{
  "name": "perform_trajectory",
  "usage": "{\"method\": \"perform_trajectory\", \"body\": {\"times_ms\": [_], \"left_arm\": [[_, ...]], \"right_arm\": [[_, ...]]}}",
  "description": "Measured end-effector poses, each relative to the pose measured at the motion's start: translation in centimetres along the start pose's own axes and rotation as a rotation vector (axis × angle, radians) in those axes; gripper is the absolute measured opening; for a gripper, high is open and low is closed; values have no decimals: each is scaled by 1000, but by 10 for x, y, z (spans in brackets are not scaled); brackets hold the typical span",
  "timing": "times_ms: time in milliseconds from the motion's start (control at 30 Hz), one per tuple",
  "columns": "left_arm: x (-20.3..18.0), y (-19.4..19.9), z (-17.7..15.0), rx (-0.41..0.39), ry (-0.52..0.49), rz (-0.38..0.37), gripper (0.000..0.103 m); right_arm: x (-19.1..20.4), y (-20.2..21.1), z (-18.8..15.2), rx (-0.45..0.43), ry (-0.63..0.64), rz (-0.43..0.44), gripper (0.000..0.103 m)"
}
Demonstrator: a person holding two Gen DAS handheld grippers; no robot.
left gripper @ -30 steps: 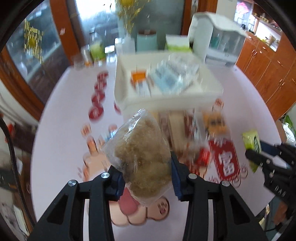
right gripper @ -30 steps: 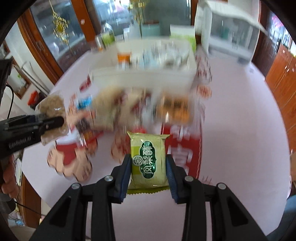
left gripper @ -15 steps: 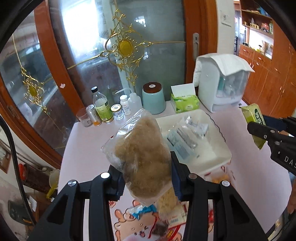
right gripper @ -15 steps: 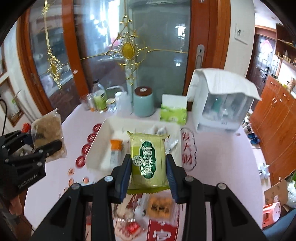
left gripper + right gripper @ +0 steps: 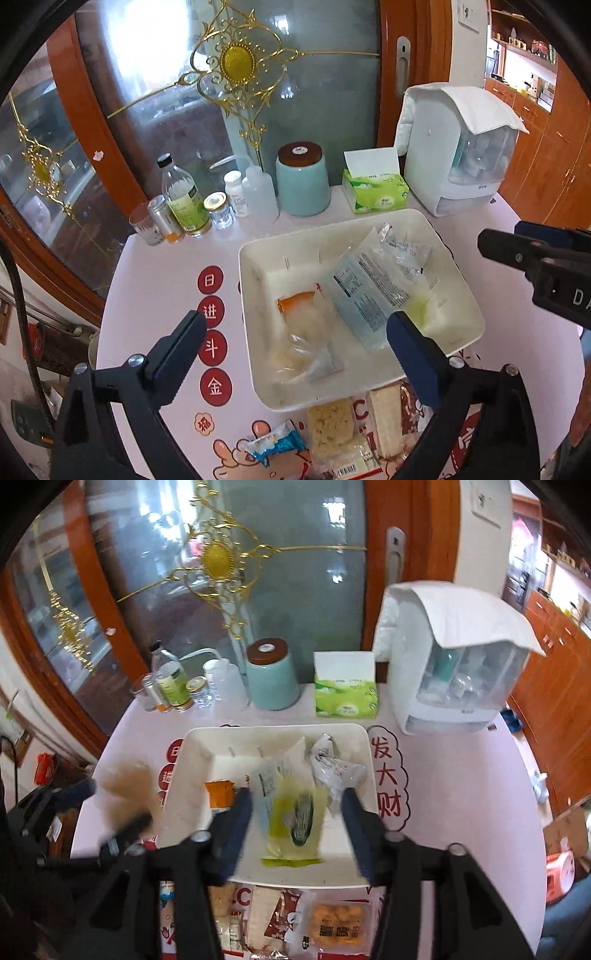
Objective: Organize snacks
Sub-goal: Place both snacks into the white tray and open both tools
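Two grippers hang over the white rectangular plastic tray point(image 5: 458, 273), both with jaws opening. The left gripper point(image 5: 295, 328) stands very wide with nothing between its blue pads. In the right wrist view a blurred brown shape, probably the clear bag of brown crumbly snack point(image 5: 127, 790), sits at the tray's left rim, and I cannot tell whether it is inside. The right gripper point(image 5: 295, 805) is partly open, and the green foil snack packet point(image 5: 293, 819) shows smeared between its fingers, free of the pads and over the tray's near part.

Risks from here, as I judge them:
- The brown bag could land on the rim and tip out to the left onto the pink tablecloth point(image 5: 155, 280), because it is light and near the edge.
- The green packet may slide off the slick pale blue plastic pouch point(image 5: 365, 291) already lying in the tray.
- Reaching back for the loose snacks near the tray point(image 5: 332, 926), either gripper could clip the tray's near wall and shove it far toward the teal ceramic jar point(image 5: 303, 181) and small bottles point(image 5: 184, 203).
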State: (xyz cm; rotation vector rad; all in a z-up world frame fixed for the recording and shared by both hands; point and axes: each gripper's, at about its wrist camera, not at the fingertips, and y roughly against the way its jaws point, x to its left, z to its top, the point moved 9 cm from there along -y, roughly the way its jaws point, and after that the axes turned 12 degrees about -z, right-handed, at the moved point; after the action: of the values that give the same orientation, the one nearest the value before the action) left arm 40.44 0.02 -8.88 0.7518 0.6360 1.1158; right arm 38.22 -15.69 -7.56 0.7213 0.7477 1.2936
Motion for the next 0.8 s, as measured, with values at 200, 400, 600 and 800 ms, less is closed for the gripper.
{"method": "perform_trajectory", "body": {"times_ms": [200,400,600,800], "left_arm": [[0,3,-7,2,32,-25,98],[0,18,-13,-28,53,-16,98],[0,42,-19,-82,62,32,98],[1,71,-23,-142,87,58,98]], "right_arm": [[-3,-6,-14,34,1,1,75],[-8,2,-27,32,2,11,75],[-9,22,-33,0,9,23,75],[-8,45,-39,-47,36,5,75]]}}
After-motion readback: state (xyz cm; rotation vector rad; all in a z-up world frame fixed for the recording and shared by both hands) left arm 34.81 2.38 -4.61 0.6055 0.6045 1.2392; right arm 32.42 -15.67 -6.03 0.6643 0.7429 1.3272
